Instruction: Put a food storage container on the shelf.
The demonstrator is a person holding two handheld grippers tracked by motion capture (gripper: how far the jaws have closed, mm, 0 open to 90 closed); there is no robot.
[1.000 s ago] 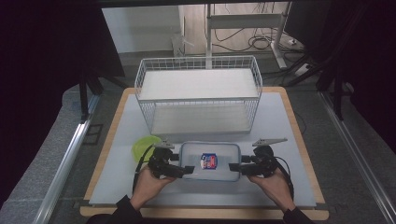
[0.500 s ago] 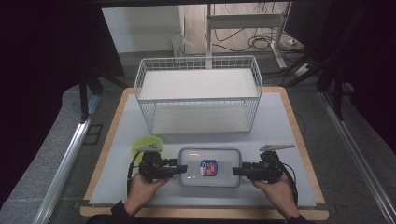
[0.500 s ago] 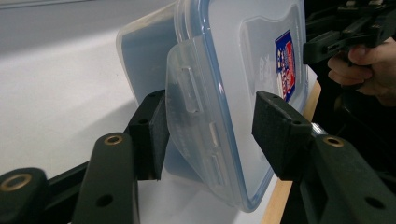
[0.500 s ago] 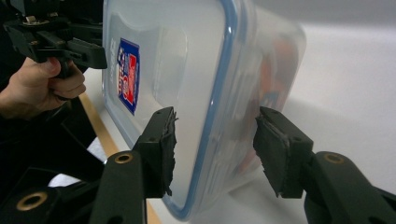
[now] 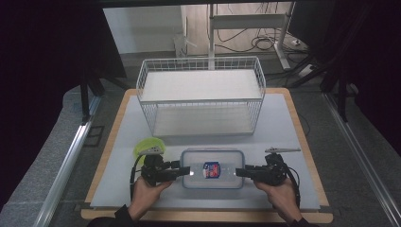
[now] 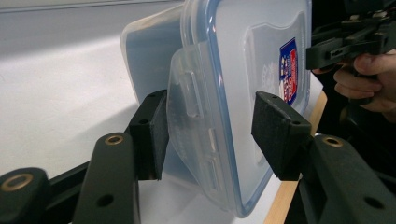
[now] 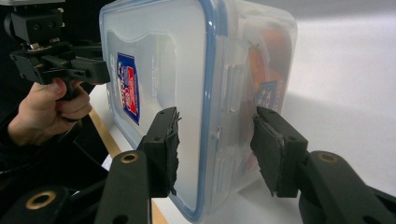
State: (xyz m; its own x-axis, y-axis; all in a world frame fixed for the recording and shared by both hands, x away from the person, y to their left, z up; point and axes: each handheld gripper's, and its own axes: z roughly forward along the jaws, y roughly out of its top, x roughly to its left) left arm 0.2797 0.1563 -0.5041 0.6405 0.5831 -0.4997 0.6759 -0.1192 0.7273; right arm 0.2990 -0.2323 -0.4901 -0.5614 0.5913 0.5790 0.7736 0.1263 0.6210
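Observation:
A clear plastic container (image 5: 213, 169) with a blue-rimmed lid and a red-and-blue sticker lies near the table's front edge, something orange (image 7: 268, 60) inside it. My left gripper (image 5: 187, 171) is at its left end. In the left gripper view its jaws (image 6: 208, 133) have just been closing; one pad sits on the lid (image 6: 252, 60), the other under the side latch (image 6: 191, 98). My right gripper (image 5: 239, 172) grips the right end. Its jaws (image 7: 215, 147) have just closed further, the pads pressing on the lid (image 7: 163, 60) and the underside.
A white wire basket (image 5: 203, 113) stands at the back middle of the grey mat (image 5: 283, 127). A yellow-green object (image 5: 147, 145) lies just behind my left gripper. The wooden board's front edge (image 5: 208, 215) runs close under both hands.
Both grippers have drawn slightly toward the front edge and turned in line with the container's ends. Their jaws have narrowed onto it. The container sits a touch nearer the front.

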